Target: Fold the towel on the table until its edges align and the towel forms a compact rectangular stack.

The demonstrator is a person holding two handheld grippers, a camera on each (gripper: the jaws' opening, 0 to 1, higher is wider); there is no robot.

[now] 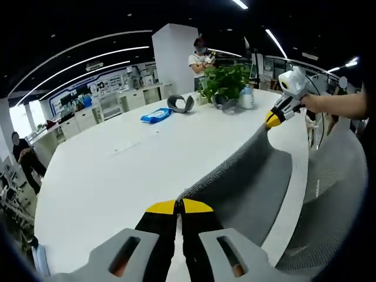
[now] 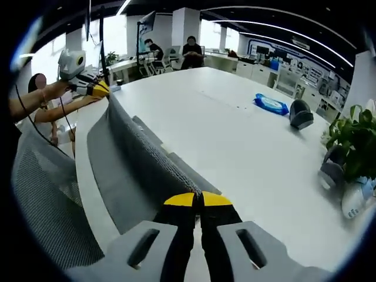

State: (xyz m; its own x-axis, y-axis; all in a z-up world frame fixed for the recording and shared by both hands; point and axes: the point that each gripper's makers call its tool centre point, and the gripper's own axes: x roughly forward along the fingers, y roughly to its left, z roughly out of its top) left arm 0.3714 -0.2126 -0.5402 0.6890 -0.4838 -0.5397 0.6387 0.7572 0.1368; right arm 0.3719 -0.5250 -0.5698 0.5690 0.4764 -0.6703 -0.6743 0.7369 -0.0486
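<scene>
Clearly pinching one corner of the grey towel [image 1: 247,176] with the left gripper [image 1: 178,207], yellow-tipped jaws pressed together on the cloth at the near edge of the white table [image 1: 117,170]. Seen from the left gripper view: right gripper [image 1: 274,119] further along the same edge, held by a person's arm, jaws closed on the opposite towel corner, fabric stretched taut between the two and lifted off the surface along the fold. Draped partly over the table edge, with a grey mesh chair [image 1: 335,194] just beside it.

Seen from the right gripper view: right gripper [image 2: 197,200] clamped on its towel [image 2: 141,158] corner, and the left gripper [image 2: 98,89] at the far end of the cloth (gripped by a hand, jaws shut on the fabric).

Further across the table [image 2: 235,135]: blue packet [image 1: 156,116], grey roll of tape [image 1: 181,104], potted plant [image 1: 226,82] near the far edge with a white bottle [image 1: 247,97] beside it. From the right gripper view, same blue packet [image 2: 271,104], tape [image 2: 301,113], plant [image 2: 352,141] at the side. Well apart from the towel, all of them. People seated at desks beyond.
</scene>
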